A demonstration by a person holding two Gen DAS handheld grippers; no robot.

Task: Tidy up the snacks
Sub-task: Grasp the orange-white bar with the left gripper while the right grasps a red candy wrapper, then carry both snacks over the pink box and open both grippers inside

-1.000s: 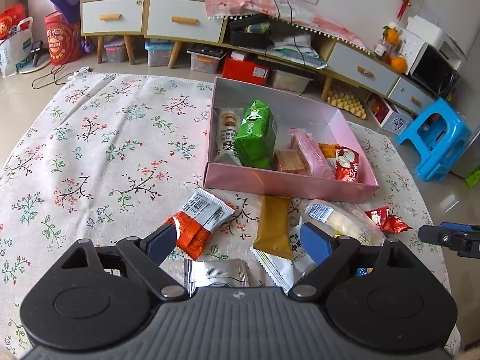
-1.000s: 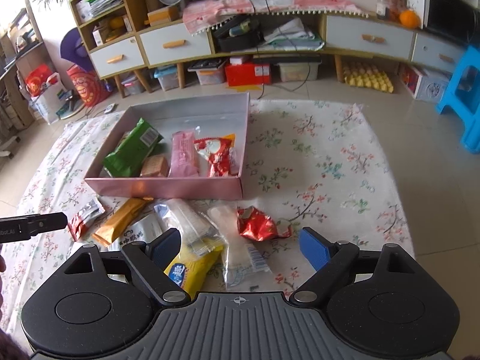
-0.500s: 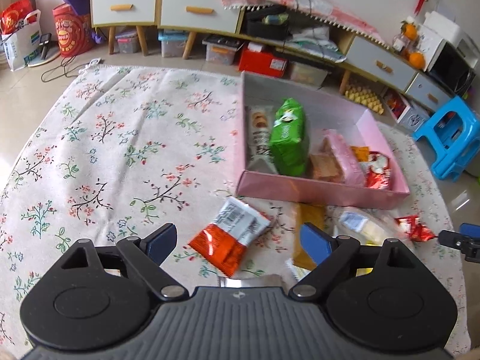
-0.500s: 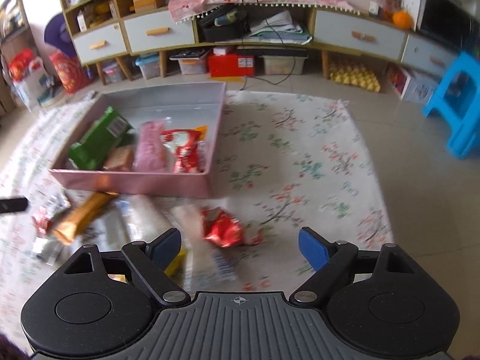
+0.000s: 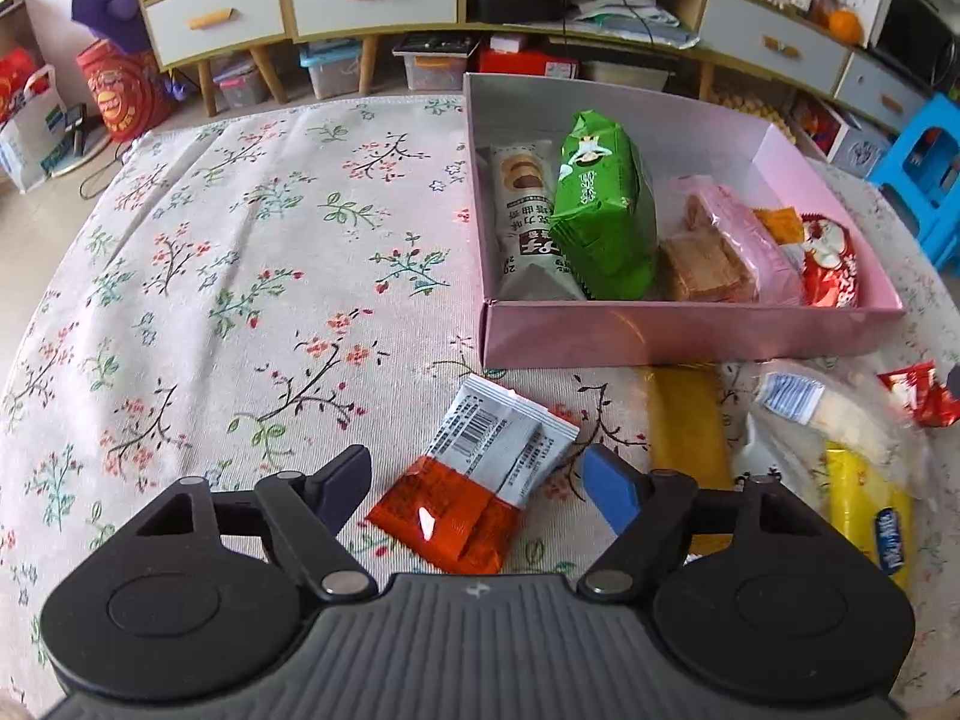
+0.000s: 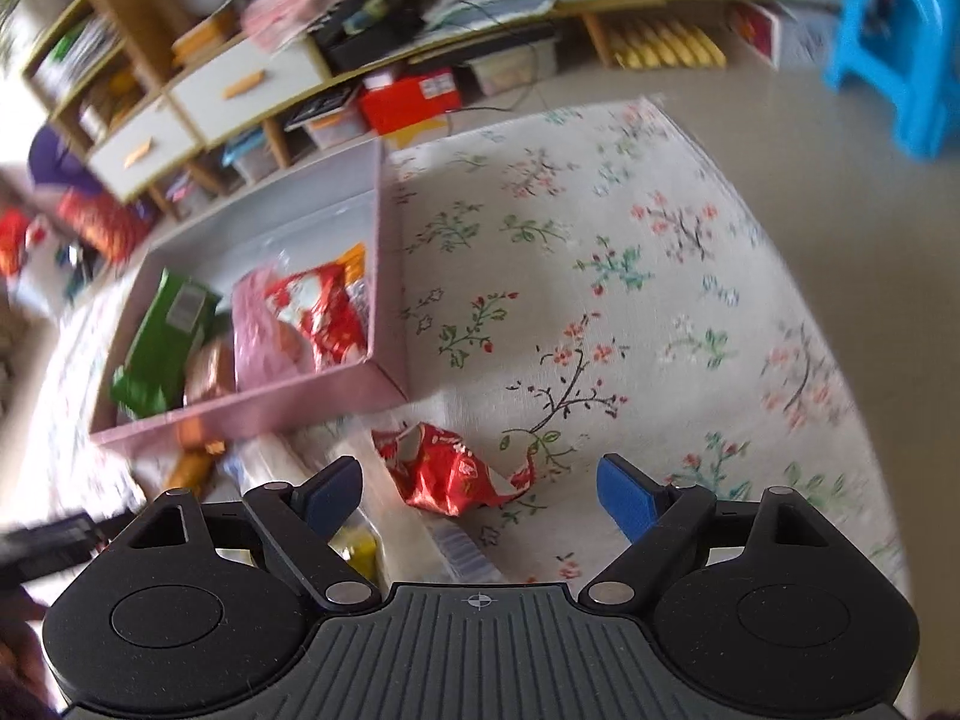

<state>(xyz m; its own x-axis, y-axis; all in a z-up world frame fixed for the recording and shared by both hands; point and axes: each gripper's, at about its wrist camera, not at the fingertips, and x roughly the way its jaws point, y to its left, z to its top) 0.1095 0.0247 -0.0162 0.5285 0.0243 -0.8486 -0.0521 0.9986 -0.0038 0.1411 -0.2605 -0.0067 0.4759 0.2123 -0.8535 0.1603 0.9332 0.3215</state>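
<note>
Orange-and-grey foil, a snack packet [image 5: 477, 480] lies flat on the floral cloth [image 5: 240, 276] between the fingers of the left gripper [image 5: 480, 483]; its jaws have just been closing but neither pad touches it yet. Ahead of them and to the right sits the pink box [image 5: 678, 336] with snacks inside. The right gripper [image 6: 480, 495] stands wide apart over a crumpled red wrapper [image 6: 447, 474], nearer its left finger, untouched.
</note>
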